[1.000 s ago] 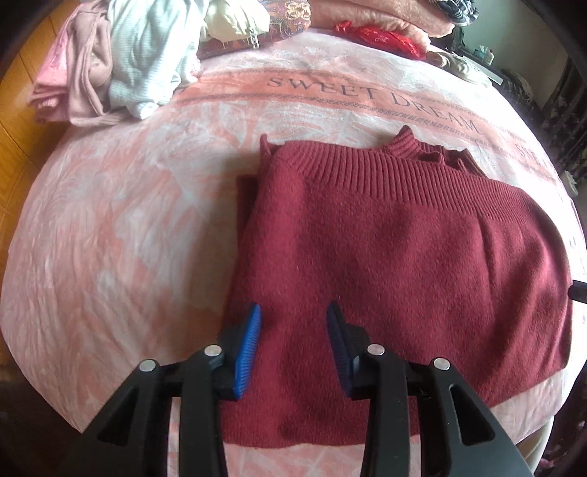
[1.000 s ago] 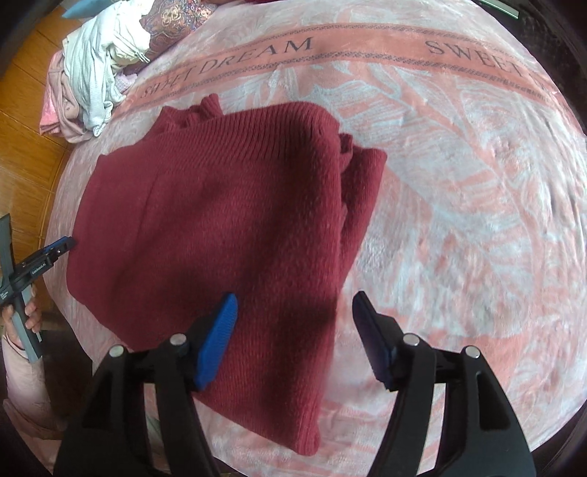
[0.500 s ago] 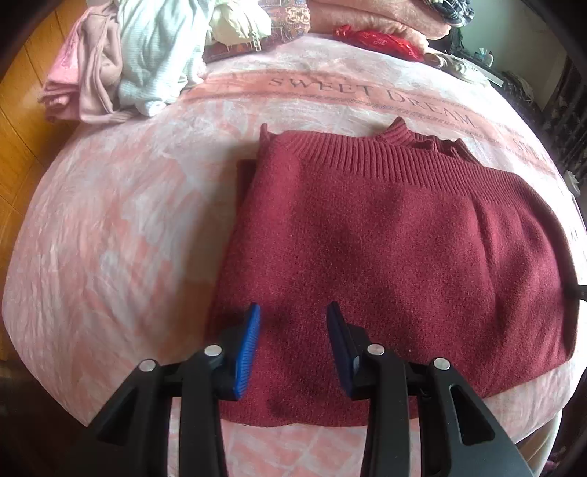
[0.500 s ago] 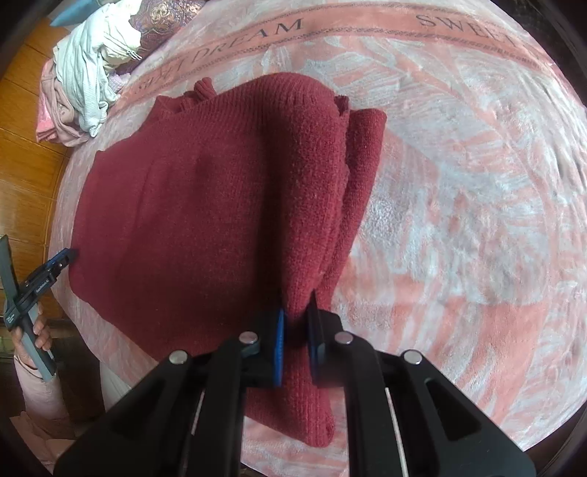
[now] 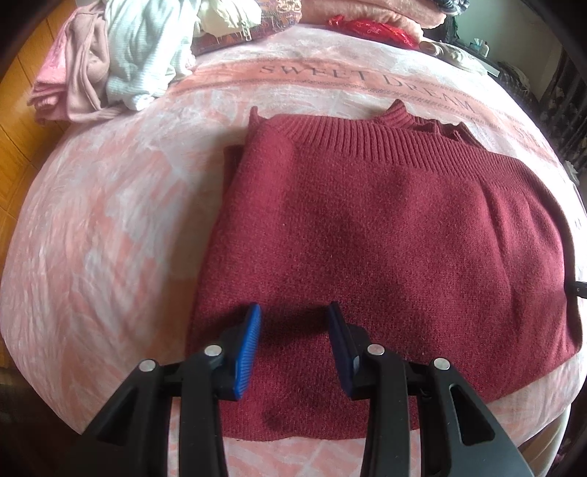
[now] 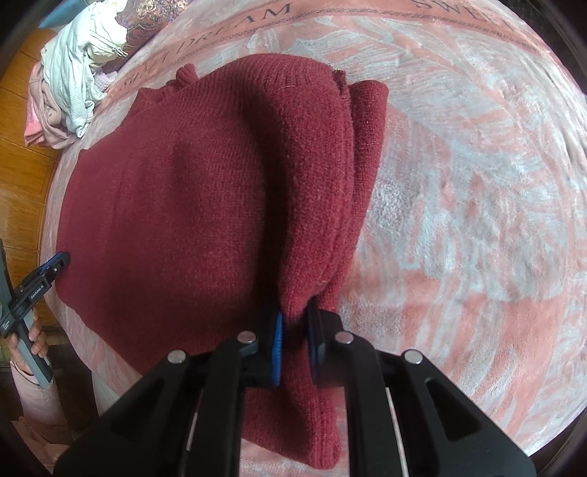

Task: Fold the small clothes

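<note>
A dark red knit sweater (image 5: 385, 235) lies partly folded on the pink bed cover, ribbed hem toward the far side. My left gripper (image 5: 293, 323) is open, its blue pads just above the sweater's near left corner, holding nothing. My right gripper (image 6: 295, 326) is shut on the sweater (image 6: 205, 205) at its right folded edge and lifts that edge into a raised ridge. The left gripper (image 6: 55, 264) also shows at the far left of the right wrist view, beside the sweater's left edge.
A pile of pink and pale green clothes (image 5: 110, 62) lies at the bed's far left corner, with more folded fabrics (image 5: 367, 22) along the back. The pink "SWEET DREAM" blanket (image 5: 110, 220) covers the bed. Wooden floor (image 6: 22, 154) lies beyond the left edge.
My right gripper moved onto the sweater's right edge, shut on it and raised it into a ridge. My left gripper stayed open and drew back slightly toward the near corner.
</note>
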Demonstrator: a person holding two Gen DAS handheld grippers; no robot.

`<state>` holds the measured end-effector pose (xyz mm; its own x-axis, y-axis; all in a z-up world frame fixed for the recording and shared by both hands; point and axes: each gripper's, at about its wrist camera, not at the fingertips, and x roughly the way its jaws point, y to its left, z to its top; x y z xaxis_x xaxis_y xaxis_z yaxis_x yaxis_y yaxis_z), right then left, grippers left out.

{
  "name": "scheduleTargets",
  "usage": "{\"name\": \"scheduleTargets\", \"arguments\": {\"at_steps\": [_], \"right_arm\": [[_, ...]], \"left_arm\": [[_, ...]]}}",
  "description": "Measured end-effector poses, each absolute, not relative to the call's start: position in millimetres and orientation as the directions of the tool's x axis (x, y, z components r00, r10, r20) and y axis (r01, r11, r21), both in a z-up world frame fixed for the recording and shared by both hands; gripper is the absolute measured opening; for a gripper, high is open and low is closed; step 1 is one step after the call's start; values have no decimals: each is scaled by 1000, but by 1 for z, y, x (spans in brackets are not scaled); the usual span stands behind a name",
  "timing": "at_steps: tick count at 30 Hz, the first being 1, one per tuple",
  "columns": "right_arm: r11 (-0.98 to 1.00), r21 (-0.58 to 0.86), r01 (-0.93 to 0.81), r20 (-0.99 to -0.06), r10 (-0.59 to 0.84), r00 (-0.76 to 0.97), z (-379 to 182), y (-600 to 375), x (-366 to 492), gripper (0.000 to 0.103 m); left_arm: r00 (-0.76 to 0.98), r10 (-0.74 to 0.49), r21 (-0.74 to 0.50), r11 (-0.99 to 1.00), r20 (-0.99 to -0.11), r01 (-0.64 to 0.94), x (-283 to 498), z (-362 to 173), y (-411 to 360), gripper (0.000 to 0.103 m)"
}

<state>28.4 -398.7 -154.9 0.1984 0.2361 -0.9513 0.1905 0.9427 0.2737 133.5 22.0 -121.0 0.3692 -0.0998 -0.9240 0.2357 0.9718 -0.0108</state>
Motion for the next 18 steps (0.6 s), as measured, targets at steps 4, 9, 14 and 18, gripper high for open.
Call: {"name": "scheduleTargets", "arguments": {"at_steps": [4, 9, 14, 18], "right_arm": [[941, 275, 199, -951, 236, 198, -159, -398, 30, 9], [933, 292, 210, -945, 248, 212, -162, -401, 30, 9], [939, 274, 207, -950, 231, 210, -162, -400, 28, 9], [937, 275, 215, -951, 231, 206, -162, -398, 30, 10]], "left_arm": [[360, -102, -14, 971, -927, 239, 137, -128, 21, 38], [359, -98, -9, 970, -928, 242, 138, -135, 20, 39], [355, -120, -35, 971, -927, 236, 142, -142, 22, 40], [353, -136, -51, 970, -926, 239, 145, -146, 24, 40]]}}
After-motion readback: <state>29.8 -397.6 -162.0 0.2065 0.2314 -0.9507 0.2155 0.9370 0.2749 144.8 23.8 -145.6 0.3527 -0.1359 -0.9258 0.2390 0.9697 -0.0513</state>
